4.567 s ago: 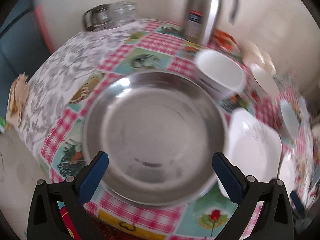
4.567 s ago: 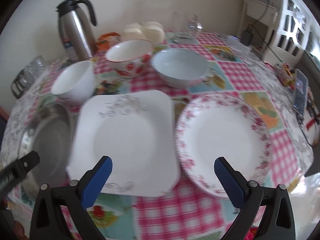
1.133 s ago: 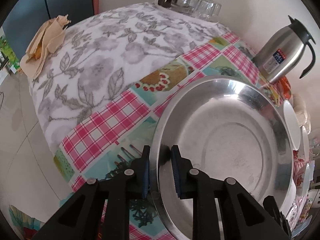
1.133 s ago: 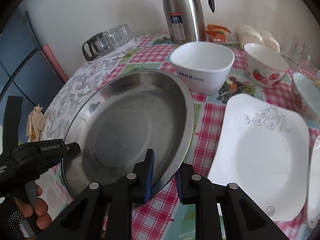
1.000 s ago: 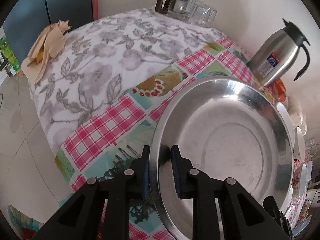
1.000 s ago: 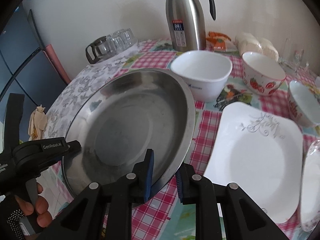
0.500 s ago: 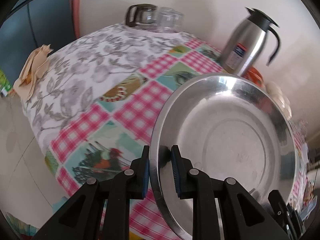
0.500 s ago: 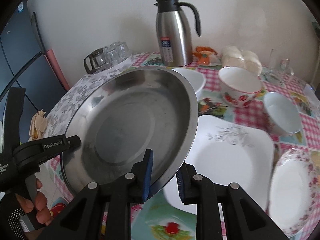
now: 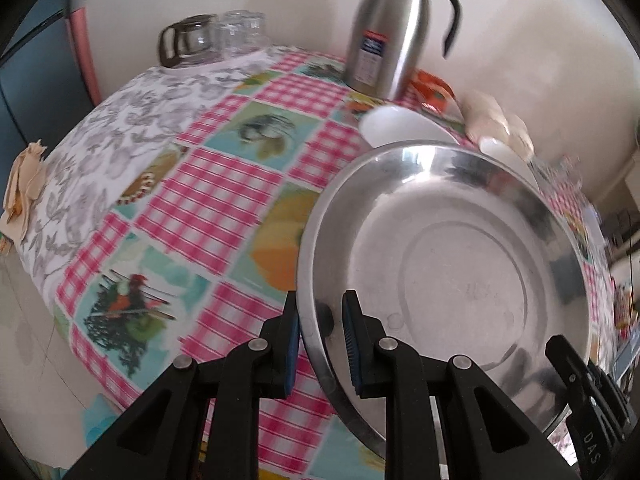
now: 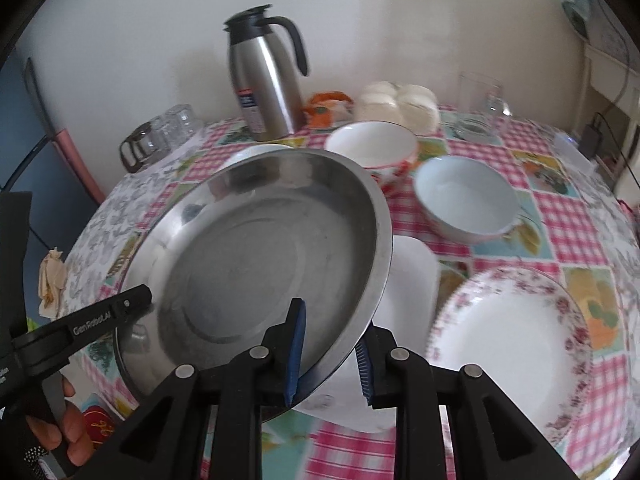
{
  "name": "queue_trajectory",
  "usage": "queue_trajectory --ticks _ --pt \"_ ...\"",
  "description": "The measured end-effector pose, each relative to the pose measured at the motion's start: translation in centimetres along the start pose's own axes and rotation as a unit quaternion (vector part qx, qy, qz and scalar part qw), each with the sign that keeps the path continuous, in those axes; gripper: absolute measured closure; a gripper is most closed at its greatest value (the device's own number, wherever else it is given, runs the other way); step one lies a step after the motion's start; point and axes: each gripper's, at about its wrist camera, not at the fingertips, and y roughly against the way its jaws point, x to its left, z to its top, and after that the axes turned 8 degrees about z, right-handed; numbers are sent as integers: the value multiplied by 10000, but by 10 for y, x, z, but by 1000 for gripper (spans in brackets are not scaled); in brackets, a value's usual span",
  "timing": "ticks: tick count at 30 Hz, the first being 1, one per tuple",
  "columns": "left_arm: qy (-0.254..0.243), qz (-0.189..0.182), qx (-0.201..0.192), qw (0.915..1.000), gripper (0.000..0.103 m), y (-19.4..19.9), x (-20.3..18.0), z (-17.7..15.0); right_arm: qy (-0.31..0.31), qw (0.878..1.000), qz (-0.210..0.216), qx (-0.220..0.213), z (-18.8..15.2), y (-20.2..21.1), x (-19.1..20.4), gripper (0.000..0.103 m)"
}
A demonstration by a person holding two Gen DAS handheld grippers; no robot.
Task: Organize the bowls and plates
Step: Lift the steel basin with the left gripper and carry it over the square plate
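A large steel plate [image 9: 440, 272] hangs tilted above the table, held at two spots on its rim. My left gripper [image 9: 320, 320] is shut on its near-left rim. My right gripper [image 10: 330, 344] clamps its right rim; the jaws are opening slightly with the rim still between the pads. In the right wrist view the steel plate [image 10: 260, 264] partly covers a white square plate [image 10: 408, 280]. To the right lies a round floral plate [image 10: 508, 344]. Behind them stand a pale blue bowl [image 10: 464, 196], a strawberry-patterned bowl [image 10: 372, 144] and a white bowl [image 9: 400, 128], largely hidden.
A steel thermos jug [image 10: 268, 88] stands at the back by the wall, glass mugs [image 10: 160, 136] at the back left, drinking glasses [image 10: 480, 100] at the back right. A crumpled cloth [image 9: 24, 184] lies at the table's left edge. A hand [image 10: 60, 436] holds the left gripper.
Both grippers, open several seconds ago, closed on the steel plate. Over the last second they carried it right and a little up, so it now overlaps the white square plate.
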Motion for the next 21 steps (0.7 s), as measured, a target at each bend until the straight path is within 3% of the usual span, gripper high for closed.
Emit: queue_trajectory --ticks 8,21 --pt "-392 -109 182 9990 82 -4 -31 -12 -237 9993 -273 138 -6 6 -31 76" --pt "-714 -185 579 9956 82 -18 -45 -18 -377 9927 -695 909 -20 -15 -44 75"
